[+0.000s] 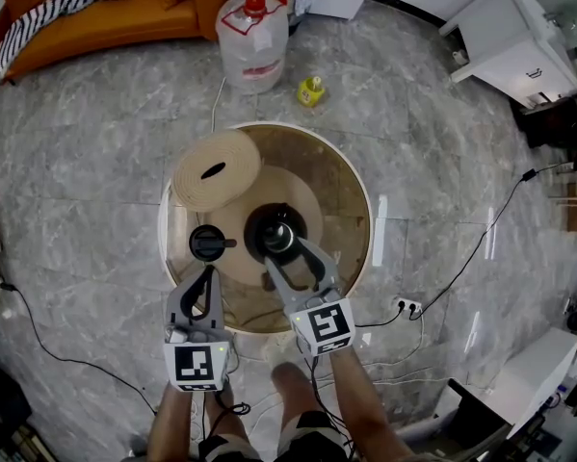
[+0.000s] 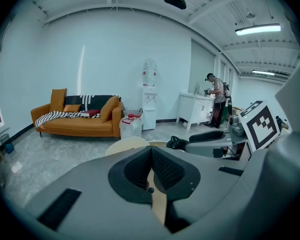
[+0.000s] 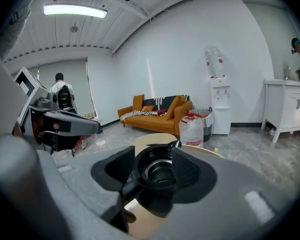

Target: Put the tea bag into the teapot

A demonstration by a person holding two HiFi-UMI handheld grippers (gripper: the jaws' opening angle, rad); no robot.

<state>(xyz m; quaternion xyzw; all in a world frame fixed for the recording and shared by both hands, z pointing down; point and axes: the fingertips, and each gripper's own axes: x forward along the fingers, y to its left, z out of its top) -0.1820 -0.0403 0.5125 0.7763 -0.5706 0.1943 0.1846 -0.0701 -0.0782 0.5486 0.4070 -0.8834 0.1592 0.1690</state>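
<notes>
1. Nearest the person, the left gripper has its jaws pressed together and empty; a swing forward could knock the lid.
2. Just beyond, the right gripper has its jaws wide astride the mouth of the teapot; a bump could tip it on the worktop.
3. The tea bag shows nowhere: probably inside, though it might be clinging to a jaw.

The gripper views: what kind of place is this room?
Probably a lab or office space set up like a lounge: an orange sofa, a water dispenser, and strip lights on a bare ceiling.
</notes>
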